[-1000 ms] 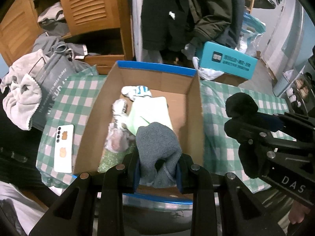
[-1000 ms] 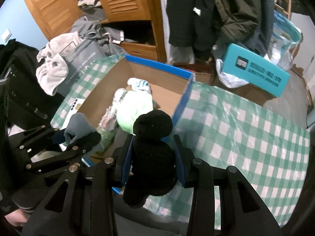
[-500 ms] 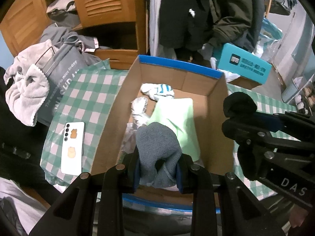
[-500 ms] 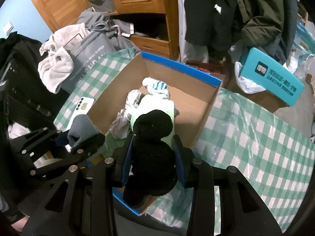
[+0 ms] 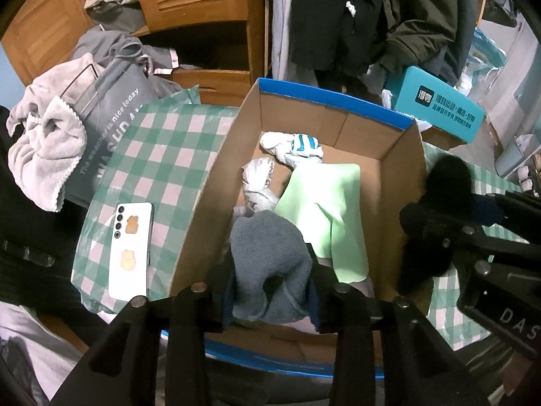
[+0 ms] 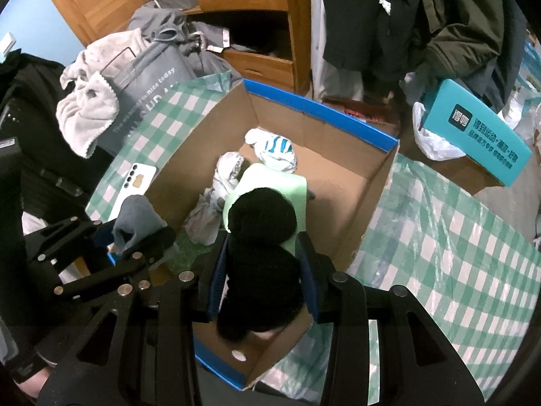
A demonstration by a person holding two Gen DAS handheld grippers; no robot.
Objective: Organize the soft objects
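Note:
An open cardboard box [image 5: 324, 101] with a blue rim stands on the green checked tablecloth [image 5: 169, 155]. In it lie a light green cloth [image 5: 324, 203], a white and blue striped sock bundle [image 5: 297, 145] and a pale crumpled cloth [image 5: 257, 182]. My left gripper [image 5: 270, 287] hangs over the box's near left part with a grey cloth [image 5: 267, 250] between its pads. Its jaws are opening, but the pads still touch the cloth. My right gripper [image 6: 262, 280] is shut on a black knitted item [image 6: 260, 223] above the box's near side.
A white phone [image 5: 130, 247] lies on the tablecloth left of the box. A grey bag [image 5: 111, 125] with a pale towel [image 5: 44, 155] stands at the far left. Behind are a wooden wardrobe [image 5: 189, 3], hanging dark coats [image 5: 372, 17] and a teal carton [image 5: 439, 108].
Both grippers have moved forward and lower, from the box's near edge to over its inside. The left jaws stand slightly wider around the grey cloth.

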